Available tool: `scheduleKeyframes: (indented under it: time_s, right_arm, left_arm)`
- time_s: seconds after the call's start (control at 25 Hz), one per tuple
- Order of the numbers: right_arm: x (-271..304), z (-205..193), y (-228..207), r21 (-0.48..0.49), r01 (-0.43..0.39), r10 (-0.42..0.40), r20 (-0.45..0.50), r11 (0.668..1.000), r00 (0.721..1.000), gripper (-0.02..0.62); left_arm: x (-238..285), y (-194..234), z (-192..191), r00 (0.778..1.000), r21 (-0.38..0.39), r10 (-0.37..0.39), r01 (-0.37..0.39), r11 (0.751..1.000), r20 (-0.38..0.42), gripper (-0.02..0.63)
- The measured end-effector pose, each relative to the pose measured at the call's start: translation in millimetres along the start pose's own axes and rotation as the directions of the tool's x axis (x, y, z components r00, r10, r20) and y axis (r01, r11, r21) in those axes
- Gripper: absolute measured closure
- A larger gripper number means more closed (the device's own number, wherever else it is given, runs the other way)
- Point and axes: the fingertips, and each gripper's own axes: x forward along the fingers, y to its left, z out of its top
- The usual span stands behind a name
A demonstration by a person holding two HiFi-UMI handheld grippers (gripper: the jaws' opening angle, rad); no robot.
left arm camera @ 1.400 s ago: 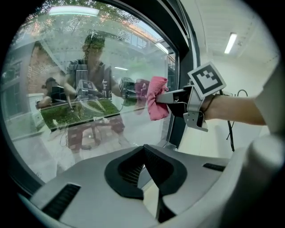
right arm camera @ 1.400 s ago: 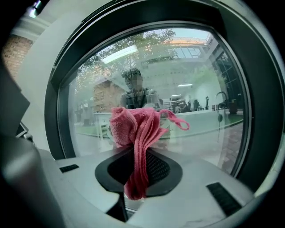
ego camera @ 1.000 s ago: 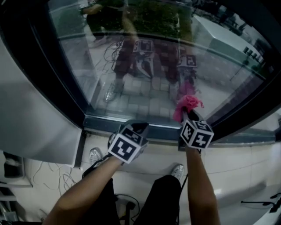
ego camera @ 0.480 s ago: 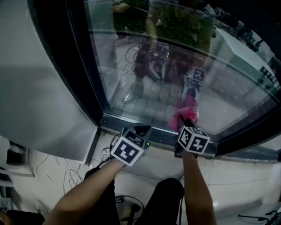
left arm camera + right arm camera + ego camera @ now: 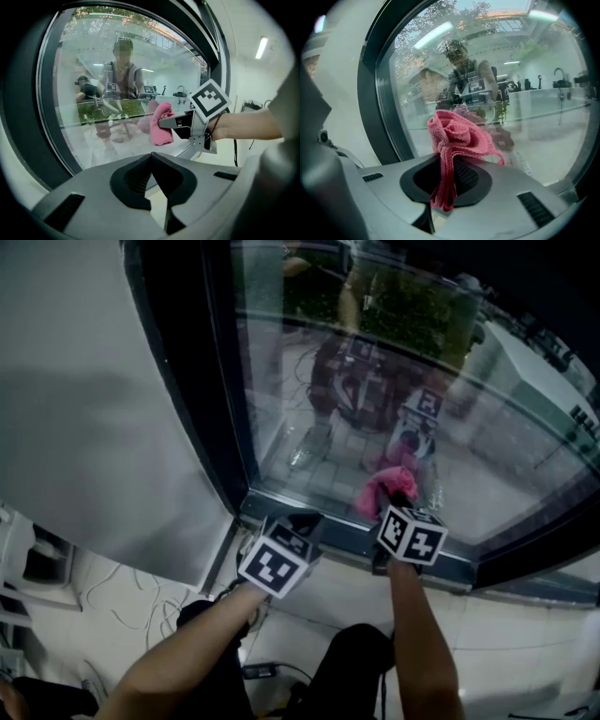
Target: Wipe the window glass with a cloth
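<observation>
- The right hand-held gripper point(image 5: 397, 499) is clamped on a pink cloth point(image 5: 382, 487). In the right gripper view the folded cloth point(image 5: 457, 136) is pinched between the jaws of that hand-held gripper point(image 5: 448, 174), with one end hanging below them and the bunched part billowing out in front.
- The cloth sits low on the window glass point(image 5: 394, 371), close above the bottom rail of the dark window frame point(image 5: 202, 381). From the left gripper view, the cloth point(image 5: 162, 124) meets its own reflection on the pane, so it looks to be touching the glass.
- The left hand-held gripper point(image 5: 298, 521) is held just left of the right one, down by the bottom rail and off the glass. Its jaws are closed together with nothing between them, as the left gripper view point(image 5: 152, 165) shows.
- The pane reflects the person holding both tools.
- A grey wall panel point(image 5: 84, 409) runs along the left of the frame, and cables point(image 5: 117, 607) lie on the floor point(image 5: 525, 652) below.
</observation>
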Motion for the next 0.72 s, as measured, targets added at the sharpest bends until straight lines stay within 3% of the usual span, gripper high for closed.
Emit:
scheduleKeyframes:
  time_s: [0.28, 0.72]
  right_arm:
    - [-6.5, 34.7, 26.3, -0.048, -0.048, 0.050, 0.039, 0.998, 0.998, 0.540]
    - [-42.4, 88.9, 24.3, -0.116, -0.045, 0.059, 0.123, 0.992, 0.991, 0.540]
  left_arm:
    - [-9.7, 7.2, 9.9, 1.000, 0.035, 0.024, -0.025, 0.999, 0.012, 0.606]
    - [-11.5, -19.6, 38.6, 0.999, 0.082, 0.005, -0.009, 0.997, 0.044, 0.606]
